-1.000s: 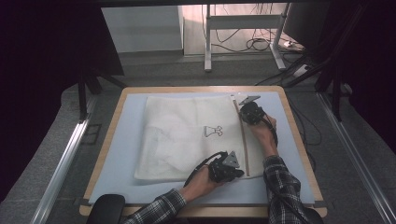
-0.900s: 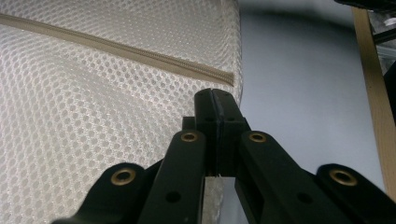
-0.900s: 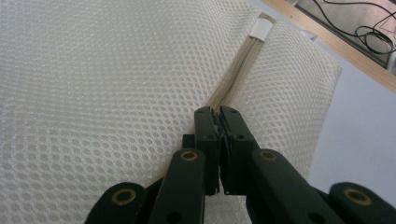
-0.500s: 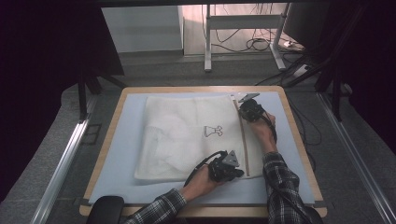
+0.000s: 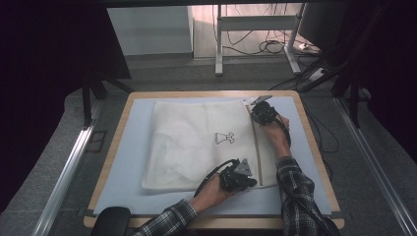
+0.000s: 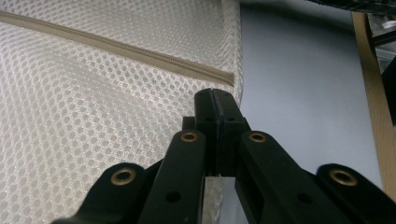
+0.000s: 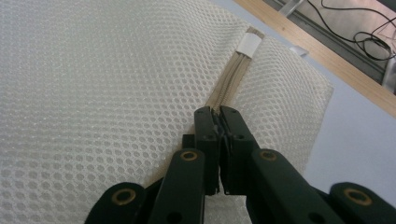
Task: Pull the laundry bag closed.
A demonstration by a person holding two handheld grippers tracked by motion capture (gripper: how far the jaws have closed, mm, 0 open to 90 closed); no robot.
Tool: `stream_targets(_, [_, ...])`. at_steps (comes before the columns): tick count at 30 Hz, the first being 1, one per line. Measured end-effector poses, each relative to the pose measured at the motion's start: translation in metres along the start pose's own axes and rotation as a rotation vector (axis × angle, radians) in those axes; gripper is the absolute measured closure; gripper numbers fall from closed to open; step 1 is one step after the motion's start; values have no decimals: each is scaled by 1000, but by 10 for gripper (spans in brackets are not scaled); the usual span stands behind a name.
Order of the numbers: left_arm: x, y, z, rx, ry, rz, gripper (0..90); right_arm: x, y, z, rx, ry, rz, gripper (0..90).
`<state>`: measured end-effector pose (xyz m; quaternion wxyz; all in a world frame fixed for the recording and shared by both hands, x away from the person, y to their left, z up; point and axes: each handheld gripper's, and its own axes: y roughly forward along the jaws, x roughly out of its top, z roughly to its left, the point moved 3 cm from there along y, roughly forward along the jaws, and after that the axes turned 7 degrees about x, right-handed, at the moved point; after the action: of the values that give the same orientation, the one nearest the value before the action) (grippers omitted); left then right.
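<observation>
At frame centre I had the white mesh bag flat on the desk, the left claw clamped on its lower-right corner, the right claw clamped on its zipper at upper right.

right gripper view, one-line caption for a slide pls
Right gripper, jaws shut, on the beige zipper of a white mesh bag.
</observation>
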<state>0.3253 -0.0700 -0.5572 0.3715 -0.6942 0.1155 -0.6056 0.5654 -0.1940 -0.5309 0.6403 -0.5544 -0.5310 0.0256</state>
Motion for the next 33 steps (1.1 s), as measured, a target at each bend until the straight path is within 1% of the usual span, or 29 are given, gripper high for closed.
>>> stream_targets(6, [0,0,0,-4,-3,0,900,2,2,-4,3,4,-2,863])
stream_targets(8, [0,0,1,-6,-3,3,900,4,4,-5,3,14,-8,862])
stream_targets(12, [0,0,1,-7,-3,3,900,5,6,-8,2,15,-5,863])
stream_targets(13, [0,0,1,-7,-2,3,900,5,8,-8,1,25,-7,862])
stream_targets(14, [0,0,0,-8,-11,-3,900,6,9,-9,3,22,-8,862])
stream_targets(16, [0,0,1,-8,-7,-1,900,6,10,-9,4,30,-9,862])
stream_targets(23, [0,0,1,-2,6,2,900,10,13,-12,-2,30,-4,862])
stream_targets(28, [0,0,0,1,9,2,900,13,16,-14,-10,25,-3,862])
stream_targets(33, [0,0,0,-1,8,3,900,15,18,-16,-12,30,-6,862])
